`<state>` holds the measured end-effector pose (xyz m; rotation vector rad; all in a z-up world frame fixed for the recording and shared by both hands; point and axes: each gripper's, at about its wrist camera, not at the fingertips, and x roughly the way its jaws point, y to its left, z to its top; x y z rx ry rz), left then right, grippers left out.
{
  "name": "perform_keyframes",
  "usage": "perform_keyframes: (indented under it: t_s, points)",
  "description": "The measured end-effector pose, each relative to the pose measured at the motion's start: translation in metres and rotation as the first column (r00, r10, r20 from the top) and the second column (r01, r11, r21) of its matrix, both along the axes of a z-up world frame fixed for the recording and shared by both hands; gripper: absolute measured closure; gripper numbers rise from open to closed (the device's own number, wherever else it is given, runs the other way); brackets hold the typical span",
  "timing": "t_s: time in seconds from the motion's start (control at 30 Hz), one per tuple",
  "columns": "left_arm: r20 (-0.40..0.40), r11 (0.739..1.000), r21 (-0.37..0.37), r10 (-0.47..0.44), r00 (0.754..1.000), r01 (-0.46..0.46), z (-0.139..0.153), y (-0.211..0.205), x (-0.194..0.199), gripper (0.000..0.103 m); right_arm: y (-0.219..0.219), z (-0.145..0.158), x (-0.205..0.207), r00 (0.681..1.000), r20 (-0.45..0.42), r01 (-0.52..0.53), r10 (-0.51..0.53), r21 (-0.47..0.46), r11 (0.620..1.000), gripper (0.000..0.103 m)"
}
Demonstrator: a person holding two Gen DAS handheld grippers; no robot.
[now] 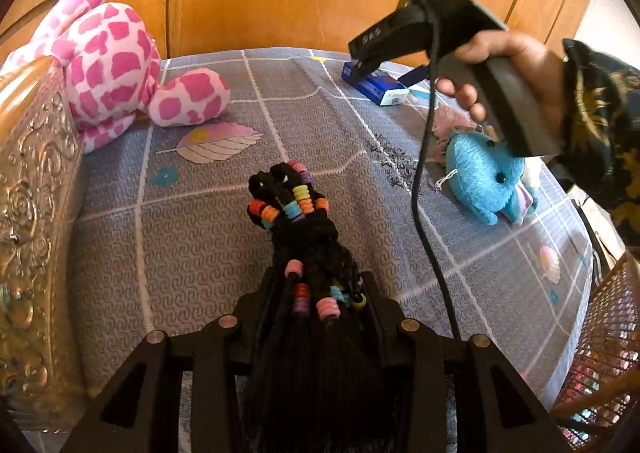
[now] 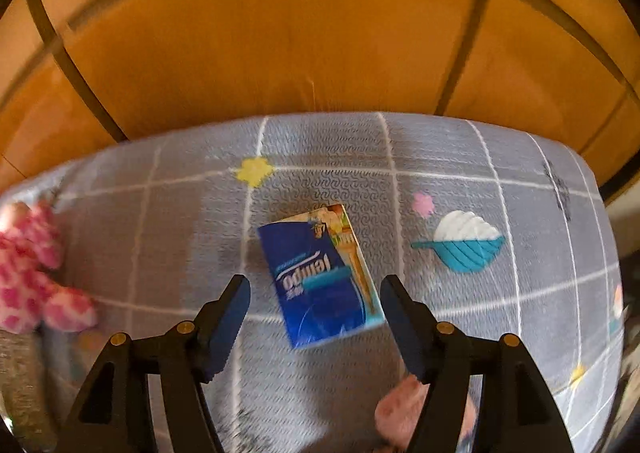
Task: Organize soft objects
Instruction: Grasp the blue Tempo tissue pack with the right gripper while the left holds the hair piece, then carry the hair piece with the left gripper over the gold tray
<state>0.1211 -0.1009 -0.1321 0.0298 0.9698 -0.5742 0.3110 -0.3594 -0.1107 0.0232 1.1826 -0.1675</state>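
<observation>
Containers: one wire-mesh basket (image 1: 604, 337) stands at the right edge of the bed (image 1: 200, 237) in the left wrist view. Coloured shapes show through its mesh, but the contents cannot be identified at this angle.

Item count on the grey patterned bed cover:
- One pink-and-white spotted plush (image 1: 116, 61), lying against the wooden headboard (image 1: 248, 1) at the far left.
- One blue plush toy (image 1: 486, 181), lying near the right edge of the bed.
- One blue tissue packet (image 2: 320, 277), lying flat near the headboard.
- One small pink soft item (image 2: 404, 409), partly hidden behind the right gripper's finger; its type is unclear owing to blur.

Left gripper (image 1: 320, 293): jaws nearly together, pinching one black yarn item strung with coloured beads (image 1: 292, 209), which stands clear of the bed cover.

Right gripper (image 2: 316, 317): jaws spread wide, nothing gripped. The tissue packet lies between and just beyond the fingertips; the pads do not press on it. The person's hand (image 1: 516, 69) grasps the handle.
</observation>
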Motion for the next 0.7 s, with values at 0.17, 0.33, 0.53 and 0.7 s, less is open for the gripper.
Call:
perform_keyframes:
  t_s: [0.17, 0.33, 0.53, 0.7]
  points:
    - [0.011, 1.0, 0.001, -0.001, 1.0, 0.001, -0.001, 0.0, -0.002, 0.064, -0.001, -0.01, -0.005, 1.0, -0.01, 0.003, -0.003, 0.014, 1.0, 0.048]
    - [0.015, 1.0, 0.006, -0.003, 1.0, 0.003, 0.0, 0.001, -0.004, 0.066, 0.025, 0.02, -0.046, 0.993, 0.062, -0.101, 0.097, 0.068, 0.993, 0.048]
    - [-0.023, 1.0, 0.007, 0.0, 1.0, 0.0, 0.007, 0.008, -0.005, 0.07, 0.056, 0.024, -0.116, 0.98, 0.043, -0.2, 0.195, 0.176, 0.964, 0.048]
    - [-0.025, 0.999, 0.049, 0.018, 1.0, -0.017, 0.018, 0.016, -0.019, 0.07, 0.067, -0.006, -0.168, 0.98, -0.037, -0.184, 0.193, 0.179, 0.967, 0.048]
